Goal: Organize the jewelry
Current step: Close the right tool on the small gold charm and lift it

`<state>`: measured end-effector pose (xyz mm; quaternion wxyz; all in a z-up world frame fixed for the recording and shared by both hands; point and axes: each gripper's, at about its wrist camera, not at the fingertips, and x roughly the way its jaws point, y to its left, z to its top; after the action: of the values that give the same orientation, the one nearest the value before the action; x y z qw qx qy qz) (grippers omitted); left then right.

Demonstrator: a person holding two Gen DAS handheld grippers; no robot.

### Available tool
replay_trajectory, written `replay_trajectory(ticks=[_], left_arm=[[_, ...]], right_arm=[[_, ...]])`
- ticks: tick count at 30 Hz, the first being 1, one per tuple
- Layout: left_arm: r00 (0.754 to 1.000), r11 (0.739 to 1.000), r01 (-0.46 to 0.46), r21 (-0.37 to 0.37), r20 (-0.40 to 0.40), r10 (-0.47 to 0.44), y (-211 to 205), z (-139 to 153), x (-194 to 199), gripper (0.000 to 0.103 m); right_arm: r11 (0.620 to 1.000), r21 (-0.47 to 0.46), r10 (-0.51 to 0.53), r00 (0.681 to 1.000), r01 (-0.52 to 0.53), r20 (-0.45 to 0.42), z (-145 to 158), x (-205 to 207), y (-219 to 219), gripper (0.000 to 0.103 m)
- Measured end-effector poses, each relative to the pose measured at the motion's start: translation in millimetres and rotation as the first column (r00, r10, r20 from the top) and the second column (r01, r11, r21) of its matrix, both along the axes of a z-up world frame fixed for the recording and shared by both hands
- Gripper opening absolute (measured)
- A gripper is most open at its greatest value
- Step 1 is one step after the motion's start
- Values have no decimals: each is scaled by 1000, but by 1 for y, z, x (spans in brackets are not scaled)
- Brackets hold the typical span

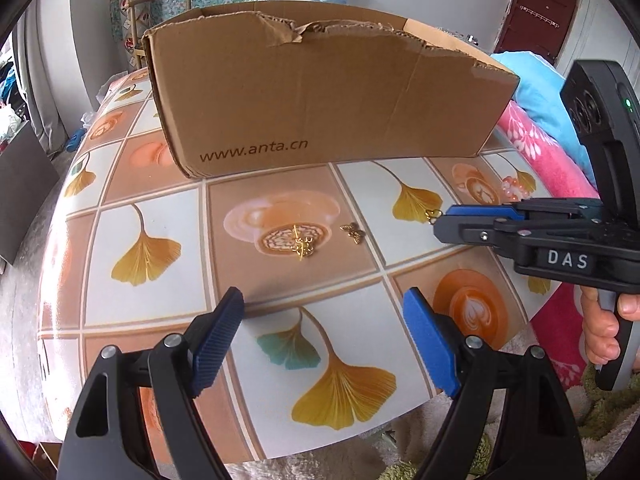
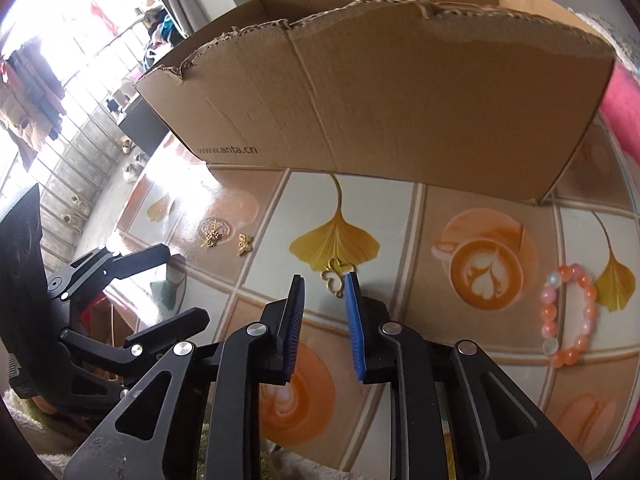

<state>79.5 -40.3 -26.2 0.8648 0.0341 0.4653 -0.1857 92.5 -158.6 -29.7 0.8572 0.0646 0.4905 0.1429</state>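
right wrist view: right gripper (image 2: 325, 280) half-open, empty, its 2 tips straddling the small gold openwork butterfly charm (image 2: 335, 278); left gripper (image 1: 323, 306) wide open, farther away.

cardboard box (image 2: 380, 92): inside hidden | gold clover charm (image 1: 433, 213): mostly hidden behind right gripper (image 1: 440, 224)

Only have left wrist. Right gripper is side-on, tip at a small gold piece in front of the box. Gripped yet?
Observer: Not yet. The gold charm lies on the table between the right gripper tips, with a gap at its left side.
Operator: Charm shape?
Observer: Open wire loops, heart-like, lying flat.
Operator: Bracelet behind the gripper?
Observer: The bead bracelet is a full pink-and-orange loop, well clear to the charm's right.
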Motion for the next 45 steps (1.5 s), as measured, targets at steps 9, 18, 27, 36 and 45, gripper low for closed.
replay_trajectory(ticks=[9, 18, 27, 36, 45], left_arm=[[1000, 1000, 1, -8, 11, -1, 2, 0, -1, 80], [1000, 1000, -1, -4, 19, 2, 1, 0, -3, 80], [994, 998, 27, -57, 108, -21, 3, 17, -10, 79], [987, 995, 98, -22, 132, -94, -25, 18, 1, 40], [995, 997, 74, -24, 67, -72, -27, 4, 22, 23]], right_arm=[[995, -97, 16, 999, -11, 49, -1, 10, 24, 19], [983, -183, 39, 995, -21, 96, -2, 10, 34, 11], [988, -151, 23, 997, -10, 80, -3, 2, 13, 10], [993, -113, -11, 997, 19, 72, -2, -8, -10, 10], [996, -92, -10, 997, 18, 81, 1, -12, -19, 10]])
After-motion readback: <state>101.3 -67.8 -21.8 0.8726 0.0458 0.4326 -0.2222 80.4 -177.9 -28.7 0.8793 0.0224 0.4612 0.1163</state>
